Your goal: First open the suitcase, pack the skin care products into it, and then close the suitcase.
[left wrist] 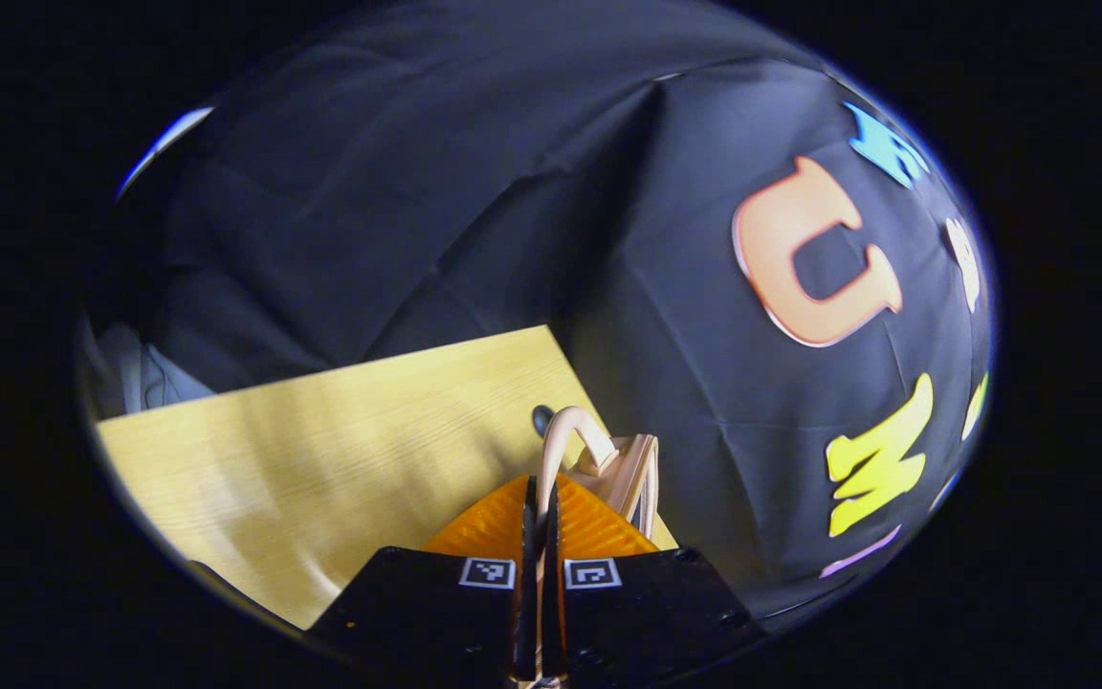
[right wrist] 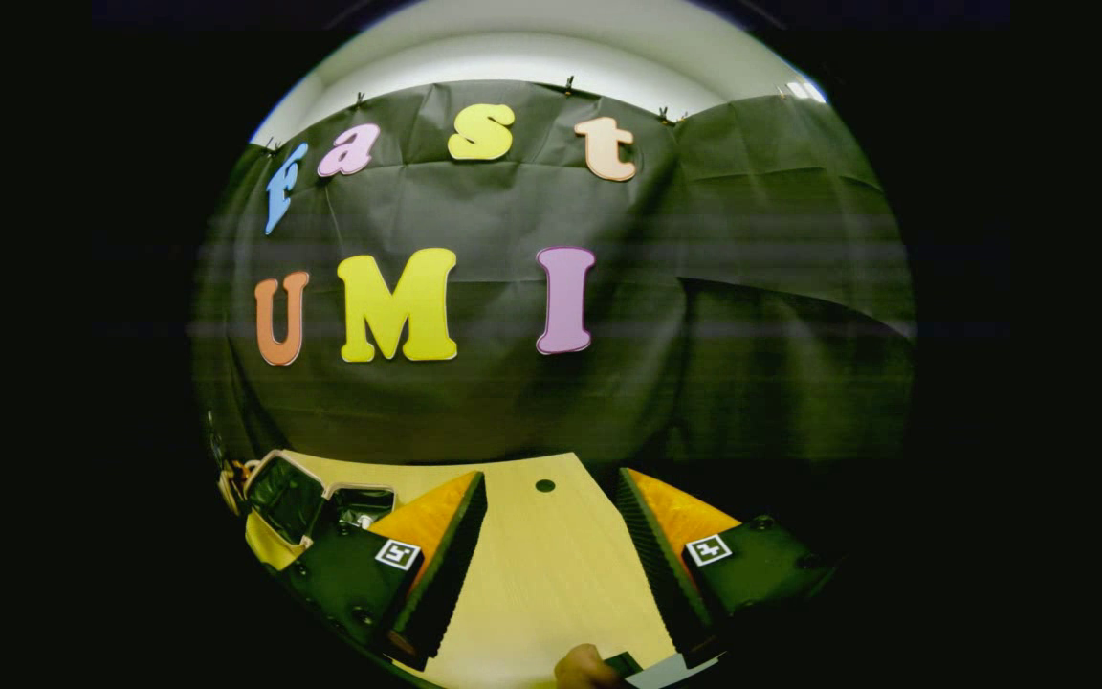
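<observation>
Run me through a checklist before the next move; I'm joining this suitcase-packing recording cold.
1. Left hand-held gripper shut on the beige handle: ok.
2. Right hand-held gripper open, nothing between its fingers: ok.
3. Bare table beneath the right one: ok.
4. Suitcase in sight at the table's edge: ok.
5. Suitcase fully open: cannot tell.
6. Whereabouts of the skin care products: cannot tell.
</observation>
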A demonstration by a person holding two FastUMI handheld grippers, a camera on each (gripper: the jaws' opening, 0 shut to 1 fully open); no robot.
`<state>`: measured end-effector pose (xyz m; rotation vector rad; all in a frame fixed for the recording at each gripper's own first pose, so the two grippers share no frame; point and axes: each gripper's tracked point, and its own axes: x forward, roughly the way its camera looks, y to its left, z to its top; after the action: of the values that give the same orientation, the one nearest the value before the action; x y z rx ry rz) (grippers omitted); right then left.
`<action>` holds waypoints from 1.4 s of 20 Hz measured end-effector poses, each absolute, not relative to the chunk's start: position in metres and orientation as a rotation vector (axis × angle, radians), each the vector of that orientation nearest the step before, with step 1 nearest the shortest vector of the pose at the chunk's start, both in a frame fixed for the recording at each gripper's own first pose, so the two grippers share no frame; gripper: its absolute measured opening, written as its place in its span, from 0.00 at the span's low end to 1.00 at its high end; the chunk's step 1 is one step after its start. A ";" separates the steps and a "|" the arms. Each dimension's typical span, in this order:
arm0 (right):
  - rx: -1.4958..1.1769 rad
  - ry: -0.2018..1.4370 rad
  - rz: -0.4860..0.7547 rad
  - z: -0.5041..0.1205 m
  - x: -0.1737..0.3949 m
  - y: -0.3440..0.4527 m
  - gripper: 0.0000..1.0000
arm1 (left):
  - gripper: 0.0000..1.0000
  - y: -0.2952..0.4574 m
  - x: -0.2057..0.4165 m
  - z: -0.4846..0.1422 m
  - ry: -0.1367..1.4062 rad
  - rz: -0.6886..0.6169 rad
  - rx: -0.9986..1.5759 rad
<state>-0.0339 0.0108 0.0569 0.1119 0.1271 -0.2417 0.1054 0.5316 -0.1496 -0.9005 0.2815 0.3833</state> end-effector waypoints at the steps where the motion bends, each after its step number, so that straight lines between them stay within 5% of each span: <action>1: 0.106 0.120 -0.229 0.058 -0.034 0.010 0.82 | 0.05 0.524 0.106 -0.133 0.264 0.380 -0.850; 17: 0.094 0.089 -0.044 0.046 0.004 -0.033 0.82 | 0.03 0.310 0.123 -0.004 0.165 0.280 -0.105; 28: 0.023 0.105 0.080 0.028 0.033 -0.067 0.82 | 0.03 0.108 0.134 -0.096 0.300 0.106 0.068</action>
<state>0.0329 -0.0670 0.0279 0.0231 0.1053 0.0800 0.1341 0.1082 -0.0963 0.0678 0.2996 0.1059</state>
